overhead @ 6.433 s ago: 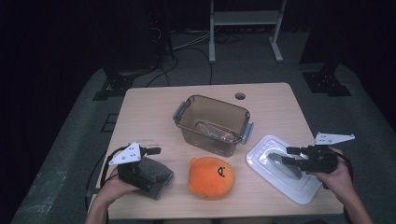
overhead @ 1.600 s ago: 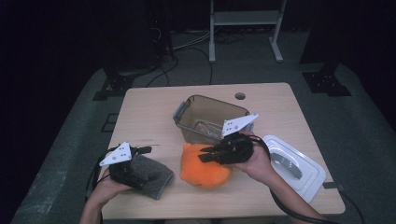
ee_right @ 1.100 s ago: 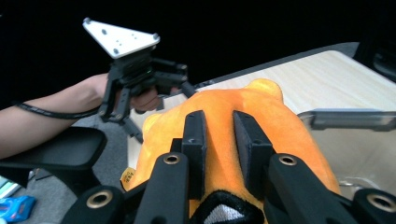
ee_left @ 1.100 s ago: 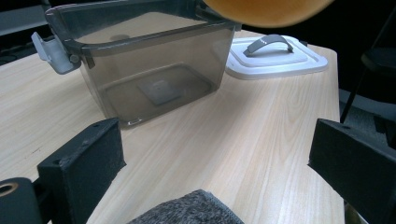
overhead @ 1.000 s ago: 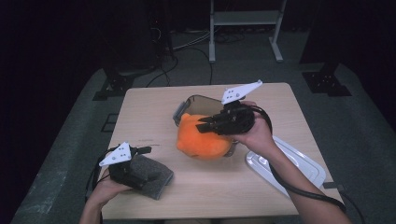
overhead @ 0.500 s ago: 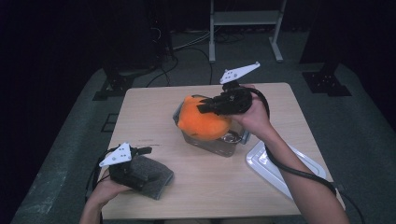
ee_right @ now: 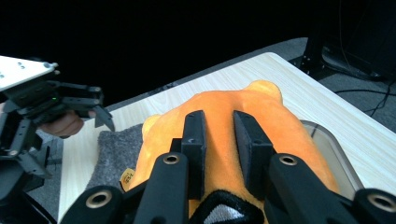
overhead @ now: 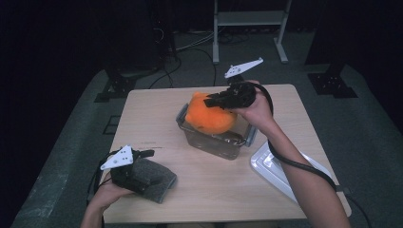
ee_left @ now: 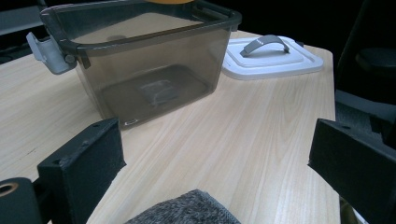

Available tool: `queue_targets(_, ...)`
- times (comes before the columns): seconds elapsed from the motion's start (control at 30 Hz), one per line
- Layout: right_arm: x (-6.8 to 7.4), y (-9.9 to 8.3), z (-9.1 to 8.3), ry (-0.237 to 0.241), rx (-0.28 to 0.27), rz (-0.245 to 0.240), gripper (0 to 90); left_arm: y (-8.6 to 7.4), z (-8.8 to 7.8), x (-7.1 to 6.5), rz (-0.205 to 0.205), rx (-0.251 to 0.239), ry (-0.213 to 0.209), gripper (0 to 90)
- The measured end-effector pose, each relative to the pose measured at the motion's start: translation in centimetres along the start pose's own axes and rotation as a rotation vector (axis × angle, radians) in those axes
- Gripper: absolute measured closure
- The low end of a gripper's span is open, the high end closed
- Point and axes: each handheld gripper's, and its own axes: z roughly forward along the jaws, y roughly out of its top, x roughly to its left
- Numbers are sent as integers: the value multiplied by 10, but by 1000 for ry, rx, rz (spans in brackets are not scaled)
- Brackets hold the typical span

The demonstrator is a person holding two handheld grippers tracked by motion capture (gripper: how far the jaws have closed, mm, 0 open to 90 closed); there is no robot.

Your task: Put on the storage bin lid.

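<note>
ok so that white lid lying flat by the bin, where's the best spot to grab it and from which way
Probably the raised grey handle in the middle of the white lid. The lid lies flat on the table, its edges low and hard to get under, while the handle arches clear of it. Come straight down from above, one jaw on each side of the arch.

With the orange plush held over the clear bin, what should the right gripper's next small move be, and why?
Probably lower it a little before letting go. The right gripper is shut on the orange plush toy, which sits at the rim of the clear bin rather than down inside it. The bin's floor looks bare in the left gripper view, so there is room.
</note>
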Motion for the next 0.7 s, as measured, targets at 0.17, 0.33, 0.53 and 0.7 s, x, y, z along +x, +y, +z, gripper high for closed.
queue_targets(0.17, -10, -4, 4, -13, 8, 17, 747, -1, 1, 0, 0, 6, -2, 26)
queue_targets(0.33, -17, -7, 8, -21, 16, 23, 747, 0, 1, 0, 0, 2, -2, 26)
queue_targets(0.53, -24, -10, 12, -32, 29, 37, 746, -1, 2, -1, 2, 6, -6, 25)
queue_targets(0.7, -28, -13, 16, -33, 34, 48, 747, -1, 2, -1, 2, 6, -7, 26)
